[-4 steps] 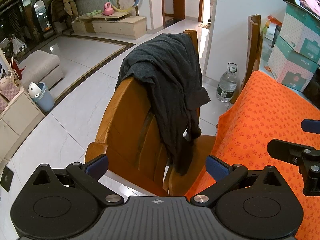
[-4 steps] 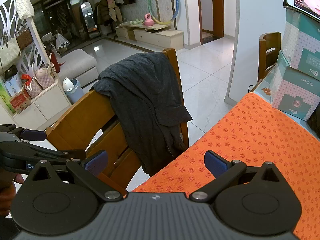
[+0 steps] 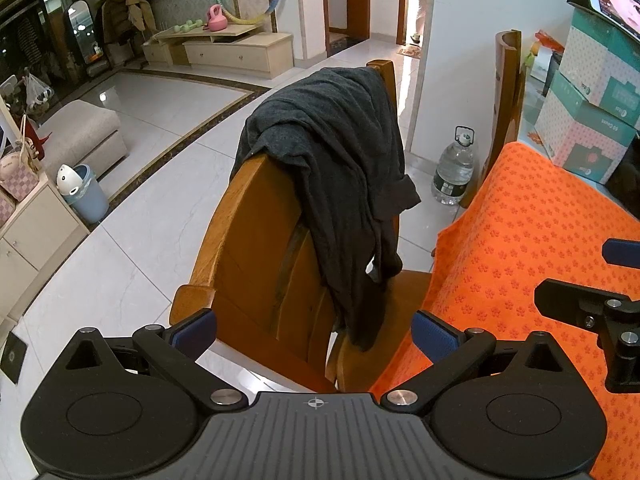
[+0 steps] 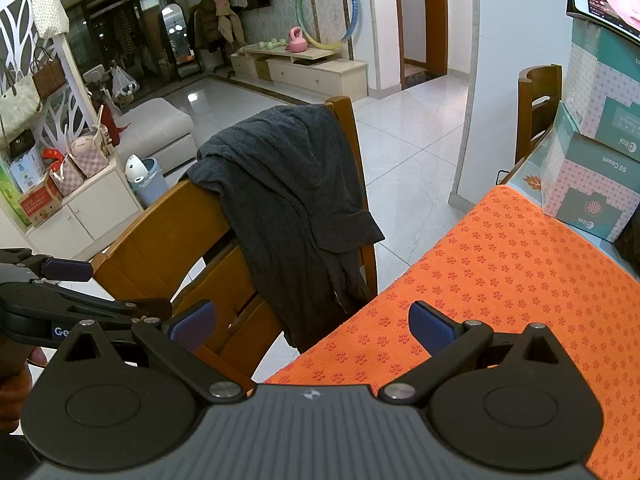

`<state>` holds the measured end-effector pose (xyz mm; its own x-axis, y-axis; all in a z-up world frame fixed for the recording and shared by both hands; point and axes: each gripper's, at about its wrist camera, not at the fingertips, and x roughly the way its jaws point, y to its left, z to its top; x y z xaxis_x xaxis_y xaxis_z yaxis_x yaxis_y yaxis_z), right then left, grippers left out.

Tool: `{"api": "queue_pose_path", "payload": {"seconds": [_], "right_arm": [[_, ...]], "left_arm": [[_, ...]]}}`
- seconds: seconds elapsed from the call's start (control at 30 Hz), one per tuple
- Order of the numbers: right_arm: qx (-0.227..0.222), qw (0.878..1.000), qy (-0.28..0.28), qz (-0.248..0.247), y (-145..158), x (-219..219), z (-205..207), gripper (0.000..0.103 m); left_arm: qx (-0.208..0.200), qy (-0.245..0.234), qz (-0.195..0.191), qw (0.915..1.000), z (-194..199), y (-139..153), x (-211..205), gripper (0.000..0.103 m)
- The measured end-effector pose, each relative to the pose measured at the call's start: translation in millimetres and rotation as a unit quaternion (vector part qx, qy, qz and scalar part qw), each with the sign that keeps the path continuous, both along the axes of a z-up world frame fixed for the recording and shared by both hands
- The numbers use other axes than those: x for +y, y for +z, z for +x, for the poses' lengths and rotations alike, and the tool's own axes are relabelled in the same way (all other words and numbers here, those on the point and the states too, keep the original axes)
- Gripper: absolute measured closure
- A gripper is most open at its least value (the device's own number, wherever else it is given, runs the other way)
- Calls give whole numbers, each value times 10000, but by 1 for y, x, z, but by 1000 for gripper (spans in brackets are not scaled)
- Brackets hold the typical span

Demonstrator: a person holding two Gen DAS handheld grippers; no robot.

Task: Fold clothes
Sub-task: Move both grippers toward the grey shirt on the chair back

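Both claws apart and empty, dark garment (image 3: 340, 184) draped over the chair back (image 3: 256, 240).
Left claw (image 3: 314, 332) and right claw (image 4: 312, 326) should probably pinch the top fold, lifting clear onto the orange worktop (image 4: 520, 280).

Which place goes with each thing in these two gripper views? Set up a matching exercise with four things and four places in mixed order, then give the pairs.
Things
1. dark grey knit garment
2. clear plastic water jug
3. pink kettlebell
4. stacked teal and pink patterned cardboard boxes

Places
A. on the floor by the white wall
B. on the table, beyond the orange flower-print cloth
C. draped over the back of the wooden chair
D. on the low cream cabinet, in front of the hoop

Pairs: 1-C, 2-A, 3-D, 4-B
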<state>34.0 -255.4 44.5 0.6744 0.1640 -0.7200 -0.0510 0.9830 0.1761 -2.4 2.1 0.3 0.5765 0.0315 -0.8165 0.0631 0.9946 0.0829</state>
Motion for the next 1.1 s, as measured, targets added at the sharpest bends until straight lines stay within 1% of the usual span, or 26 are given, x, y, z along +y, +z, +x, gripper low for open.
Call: {"api": "queue_pose_path", "payload": {"seconds": [0.33, 0.77, 1.1], "right_arm": [[-29, 10000, -14, 39, 0, -1, 0, 0], [44, 10000, -4, 3, -1, 0, 0, 0], [119, 9999, -29, -30, -2, 3, 3, 0]], "left_arm": [[-20, -33, -32, 10000, -2, 1, 0, 0], [-6, -41, -54, 10000, -2, 1, 2, 0], [2, -196, -52, 9998, 2, 0, 0, 0]]}}
